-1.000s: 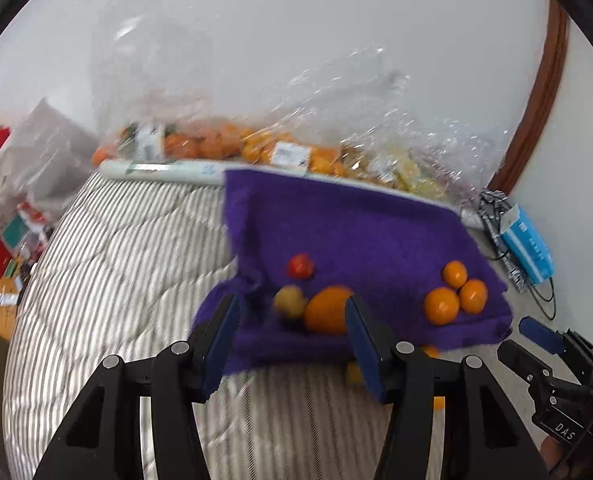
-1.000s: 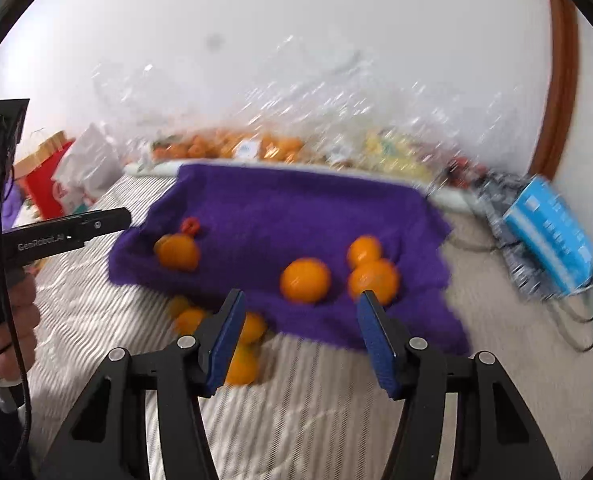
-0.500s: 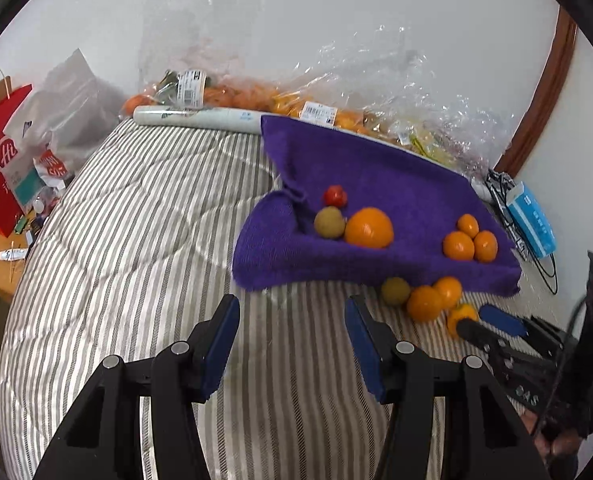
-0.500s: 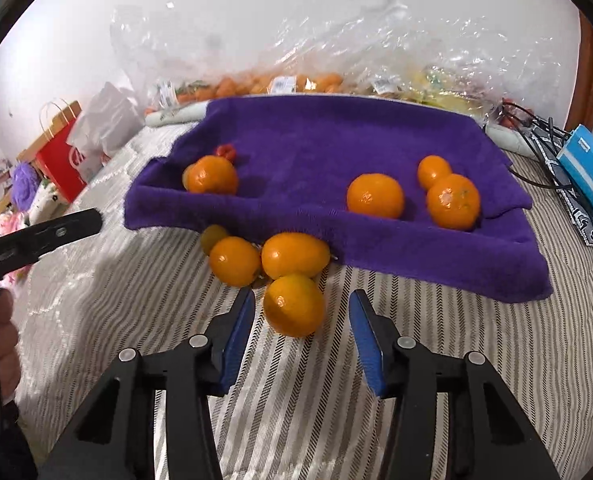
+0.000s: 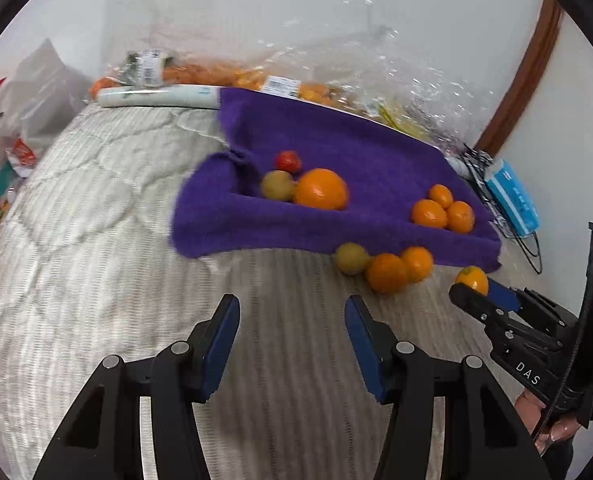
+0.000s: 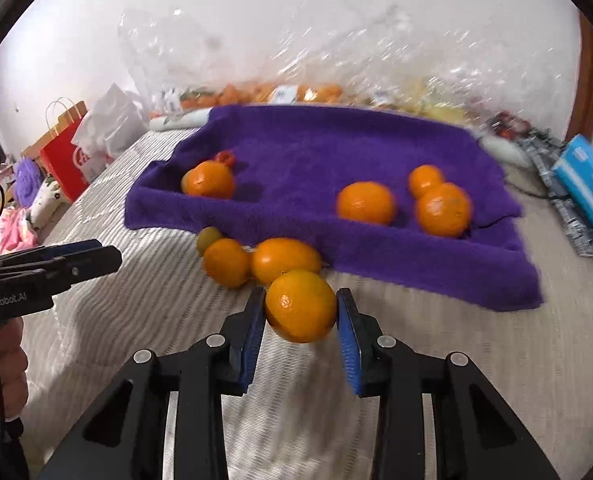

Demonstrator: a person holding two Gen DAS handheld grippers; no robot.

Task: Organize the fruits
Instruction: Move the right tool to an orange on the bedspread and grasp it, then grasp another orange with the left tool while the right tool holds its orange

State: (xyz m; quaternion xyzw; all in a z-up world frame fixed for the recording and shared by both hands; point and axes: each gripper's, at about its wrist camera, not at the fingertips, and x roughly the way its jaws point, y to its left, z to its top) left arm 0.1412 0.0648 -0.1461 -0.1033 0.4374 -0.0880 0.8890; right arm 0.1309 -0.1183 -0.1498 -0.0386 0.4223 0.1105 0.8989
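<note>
Seven oranges (image 6: 300, 306) show, two greenish fruits (image 5: 278, 185), one small red fruit (image 5: 287, 161) (possibly a tomato), one purple towel (image 6: 376, 148), two grippers (image 5: 292, 340).

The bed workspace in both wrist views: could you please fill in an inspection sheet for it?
Surface: striped quilt, purple towel spread on it.
Job's things: oranges on the towel; more beside its near edge.
Clutter: plastic bags, blue box, red paper bag.
Tongs: left tongs open, empty; right tongs have just closed on an orange.
Cables: black cord by the box.
Surroundings: white wall.
</note>
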